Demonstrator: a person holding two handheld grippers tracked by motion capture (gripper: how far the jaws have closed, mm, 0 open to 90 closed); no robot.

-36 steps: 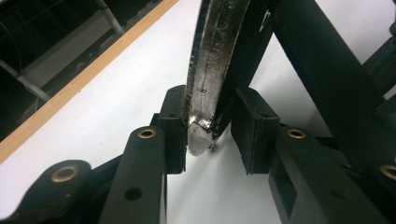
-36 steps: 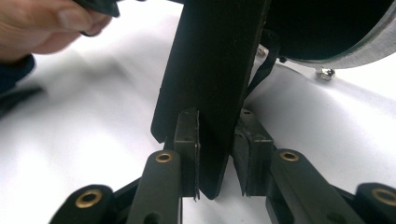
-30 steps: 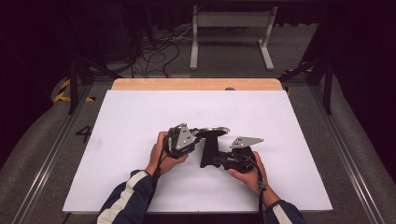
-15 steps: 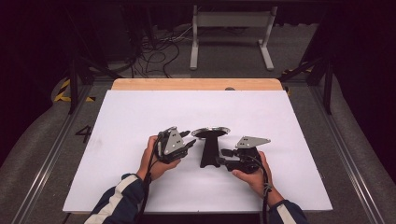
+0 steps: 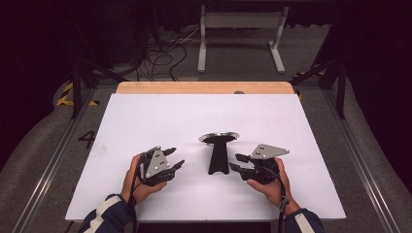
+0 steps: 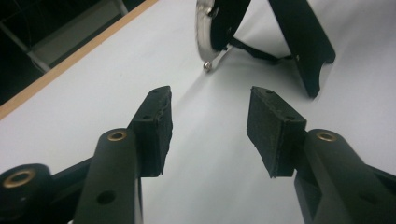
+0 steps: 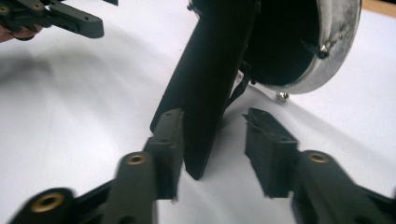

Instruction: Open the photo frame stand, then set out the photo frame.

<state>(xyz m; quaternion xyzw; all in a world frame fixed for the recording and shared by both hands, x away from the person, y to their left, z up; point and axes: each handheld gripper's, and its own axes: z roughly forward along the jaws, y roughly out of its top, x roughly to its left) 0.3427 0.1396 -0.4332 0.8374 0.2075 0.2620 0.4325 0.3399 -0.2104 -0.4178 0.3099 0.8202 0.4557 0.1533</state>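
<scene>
Left tongs [image 5: 171, 158] have pulled away leftward from the black stand [image 5: 218, 158], which they crowded a second ago; now they sit well apart from it on the white desk [image 5: 145, 116], jaws just opened further to a middling gap with nothing between them, as the left gripper view confirms. Right tongs [image 5: 238, 162] have backed off slightly too. Their jaws have just been closing a little; the right gripper view shows the stand's black upright [image 7: 210, 79] near the left pad [image 7: 169, 140], but no squeeze is evident. The stand, with its round metal top [image 5: 219, 137], stands upright mid-desk unaided. Judgement: both hands have released; placing looks done.
</scene>
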